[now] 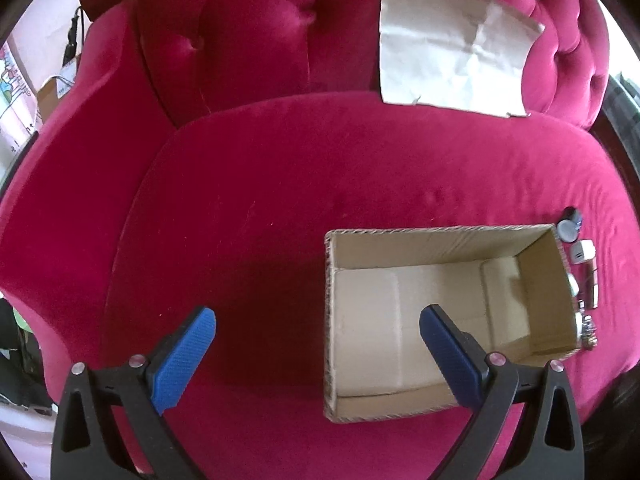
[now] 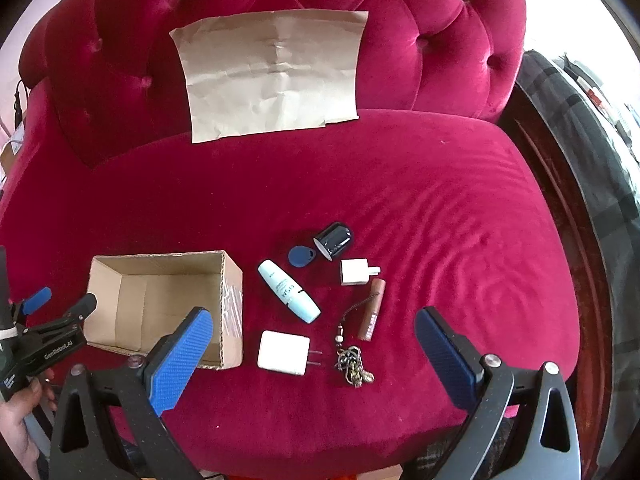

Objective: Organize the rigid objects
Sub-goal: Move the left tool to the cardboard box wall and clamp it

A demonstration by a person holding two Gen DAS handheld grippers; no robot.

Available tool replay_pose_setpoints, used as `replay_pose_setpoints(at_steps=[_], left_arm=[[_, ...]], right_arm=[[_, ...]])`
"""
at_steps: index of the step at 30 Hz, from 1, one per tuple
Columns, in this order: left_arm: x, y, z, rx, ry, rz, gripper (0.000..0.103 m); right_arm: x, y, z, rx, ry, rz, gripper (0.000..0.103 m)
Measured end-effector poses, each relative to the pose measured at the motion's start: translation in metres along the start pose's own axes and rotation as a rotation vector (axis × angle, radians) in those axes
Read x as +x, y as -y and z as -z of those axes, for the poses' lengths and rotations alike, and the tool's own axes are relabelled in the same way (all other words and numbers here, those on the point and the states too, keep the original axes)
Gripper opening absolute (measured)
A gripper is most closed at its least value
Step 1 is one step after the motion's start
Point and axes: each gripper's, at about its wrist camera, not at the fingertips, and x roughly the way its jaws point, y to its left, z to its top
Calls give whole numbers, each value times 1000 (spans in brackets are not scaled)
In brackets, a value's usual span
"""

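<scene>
Lying on the seat of a crimson velvet armchair point(image 2: 400, 184), the small items sit in a loose cluster just right of an open cardboard box point(image 2: 168, 304), which is empty inside. A pale blue tube point(image 2: 288, 291) lies with its long axis running diagonally, one end toward the chair's back and left, the other toward the front and right. A brown lipstick-like tube point(image 2: 372, 309) lies nearly front to back, tilted slightly. A large white charger point(image 2: 283, 352) lies flat with its prongs pointing right; a small white plug adapter point(image 2: 354, 273) also points its prong right. A black cylinder point(image 2: 334, 239) lies on its side, its open end facing left and forward, beside a dark blue key fob point(image 2: 301, 257). A tangled keychain point(image 2: 354, 364) trails a thin cord up toward the brown tube; its details are hard to make out.

In the left wrist view most of these items are hidden behind the box's far wall, only slivers showing at its right edge.

The right tool point(image 2: 312, 340) hovers above the cluster, spread wide and holding nothing. The left tool point(image 1: 318, 340) is likewise wide apart and empty, one finger over the box. A sheet of brown paper point(image 2: 272, 72) leans against the backrest.
</scene>
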Motion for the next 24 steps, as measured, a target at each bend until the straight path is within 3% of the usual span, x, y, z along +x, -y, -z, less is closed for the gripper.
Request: replay_pose_setpoints(at_steps=[7, 15, 18, 23, 24], left_arm=[[33, -18, 3, -65, -67, 45, 103], [53, -18, 8, -44, -88, 52, 102], [55, -17, 5, -36, -79, 64, 86], [60, -15, 8, -33, -98, 88, 38], [62, -14, 9, -32, -105, 92, 34]], right_arm=[[30, 4, 2, 6, -37, -2, 103], [49, 10, 4, 16, -73, 18, 103], [54, 12, 3, 22, -84, 19, 103], [58, 11, 2, 15, -83, 25, 103], [59, 11, 2, 14, -85, 26, 103]])
